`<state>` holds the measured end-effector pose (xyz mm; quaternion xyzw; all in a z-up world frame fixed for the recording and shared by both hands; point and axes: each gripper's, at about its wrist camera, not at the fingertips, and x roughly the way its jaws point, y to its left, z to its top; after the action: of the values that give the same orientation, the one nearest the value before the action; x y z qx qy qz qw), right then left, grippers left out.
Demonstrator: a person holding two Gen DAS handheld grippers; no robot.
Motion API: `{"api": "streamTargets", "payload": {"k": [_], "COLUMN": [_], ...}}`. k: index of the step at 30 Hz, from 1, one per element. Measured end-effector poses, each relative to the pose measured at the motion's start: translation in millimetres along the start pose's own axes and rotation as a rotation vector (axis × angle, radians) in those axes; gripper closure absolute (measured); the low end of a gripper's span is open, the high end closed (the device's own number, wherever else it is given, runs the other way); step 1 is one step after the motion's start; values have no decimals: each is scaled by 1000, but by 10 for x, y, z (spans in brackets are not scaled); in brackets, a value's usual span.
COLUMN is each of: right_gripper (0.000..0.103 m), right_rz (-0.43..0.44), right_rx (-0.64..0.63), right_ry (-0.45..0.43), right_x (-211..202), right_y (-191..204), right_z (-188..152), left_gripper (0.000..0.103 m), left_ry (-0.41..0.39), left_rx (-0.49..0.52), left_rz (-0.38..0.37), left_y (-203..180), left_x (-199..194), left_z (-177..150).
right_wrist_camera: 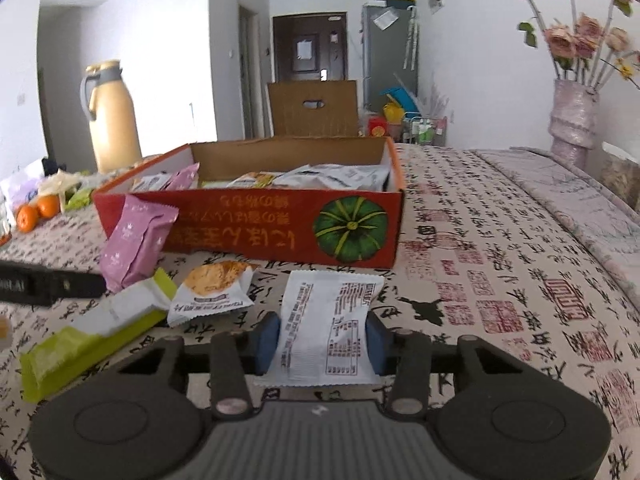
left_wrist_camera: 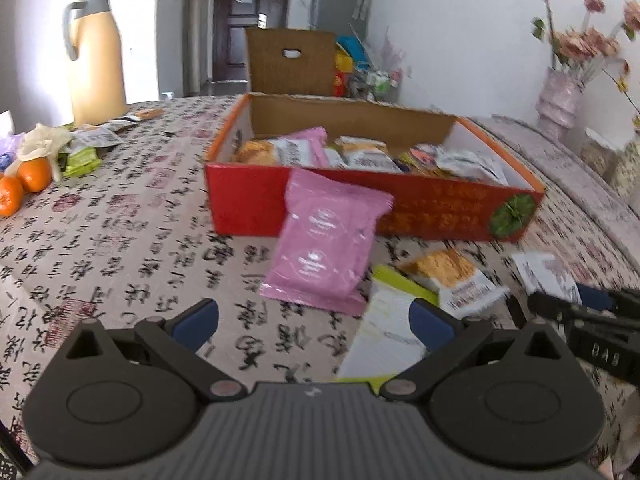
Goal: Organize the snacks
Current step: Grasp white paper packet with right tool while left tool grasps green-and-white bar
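Observation:
A red cardboard box (left_wrist_camera: 256, 204) (right_wrist_camera: 248, 224) holds several snack packets on the calligraphy-print tablecloth. A pink packet (left_wrist_camera: 324, 240) (right_wrist_camera: 136, 240) leans against its front wall. My left gripper (left_wrist_camera: 314, 320) is open and empty just in front of the pink packet. A green-and-white bar (left_wrist_camera: 384, 332) (right_wrist_camera: 92, 336) and a cracker packet (left_wrist_camera: 452, 276) (right_wrist_camera: 216, 288) lie beside it. My right gripper (right_wrist_camera: 322, 344) has its blue pads (right_wrist_camera: 267, 342) on both sides of a white packet (right_wrist_camera: 328, 320) lying on the table. That packet also shows in the left wrist view (left_wrist_camera: 540, 272).
A yellow thermos jug (left_wrist_camera: 96, 56) (right_wrist_camera: 112, 120) stands at the back left, with oranges (left_wrist_camera: 24, 184) (right_wrist_camera: 36, 212) and loose wrappers near it. A vase of pink flowers (left_wrist_camera: 560, 100) (right_wrist_camera: 572, 120) stands at the back right. The box's open flap (left_wrist_camera: 292, 60) rises behind it.

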<state>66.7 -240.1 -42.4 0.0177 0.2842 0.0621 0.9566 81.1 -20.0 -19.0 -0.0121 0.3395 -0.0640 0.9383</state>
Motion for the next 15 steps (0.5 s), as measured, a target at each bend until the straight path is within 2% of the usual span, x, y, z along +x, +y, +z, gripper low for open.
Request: {"api": "streamTargets", "payload": {"k": [10,12,14,15], "right_gripper": [59,59,59,59], "right_rz": [8,14,19,22], "right_rx": [35,35,36,35], "right_ry": [-24,-22,-20,-19], "right_x": [-173,-186,-195,-199], "right_y": [-26,-12,-2,5], "right_z": [-124,-145,-168,-178], "left_gripper": [0,4,17,19], "left_ry": [83,88,92,91], "left_rx": [52,60,68,76], "left_rz": [-9,-10,-17,-18], "left_y": [-186,-219,-243,-271], "left_x": [112,116,122,115], "left_z": [-166,-184,-192,-201]}}
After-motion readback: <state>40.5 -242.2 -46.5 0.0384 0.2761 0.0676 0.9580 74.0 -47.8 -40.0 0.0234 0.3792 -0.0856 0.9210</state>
